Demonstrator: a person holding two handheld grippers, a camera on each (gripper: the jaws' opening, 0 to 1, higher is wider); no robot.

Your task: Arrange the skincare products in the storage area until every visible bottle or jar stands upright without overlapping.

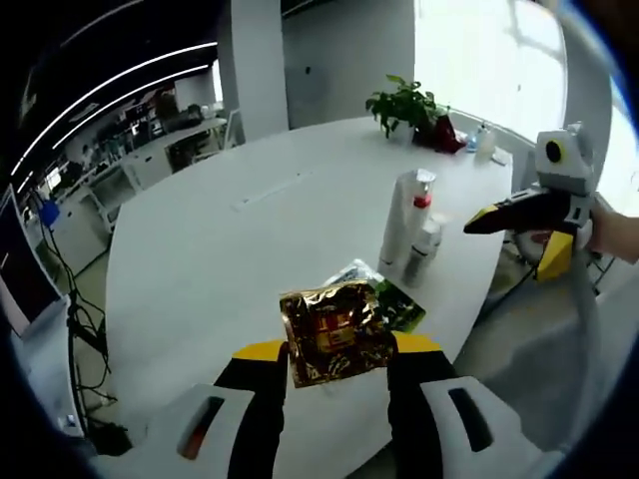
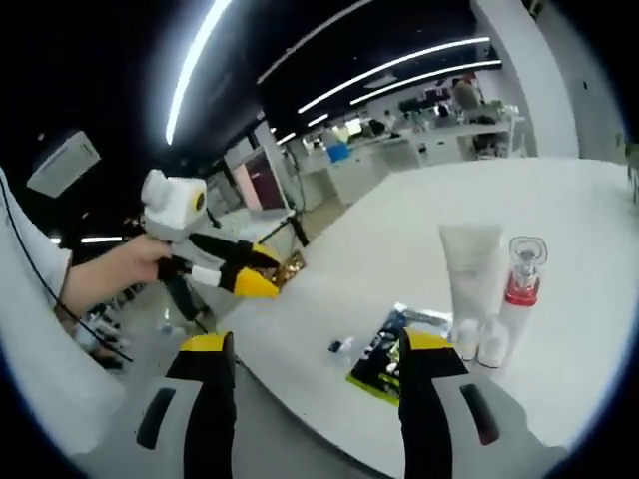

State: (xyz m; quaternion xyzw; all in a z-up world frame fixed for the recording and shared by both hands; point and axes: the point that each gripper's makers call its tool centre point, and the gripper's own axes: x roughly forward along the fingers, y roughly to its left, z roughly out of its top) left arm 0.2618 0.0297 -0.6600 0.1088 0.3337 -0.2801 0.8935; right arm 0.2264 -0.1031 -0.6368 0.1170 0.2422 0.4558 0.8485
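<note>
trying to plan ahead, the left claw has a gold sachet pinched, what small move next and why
Probably lower the gold sachet held in the left claw onto bare table, apart from the white tube and the small pump bottle, which already stand upright side by side. The green packet lies flat just past it, so setting it there would overlap. The right claw is open and free.

Tube [image 1: 401, 218] upright on table [image 1: 220, 249], pump bottle [image 1: 423, 249] just beside it, small bottle [image 2: 493, 341] close by. Flat packet [image 2: 384, 361] before them near table edge. Potted plant [image 1: 403, 104] at far side.
</note>
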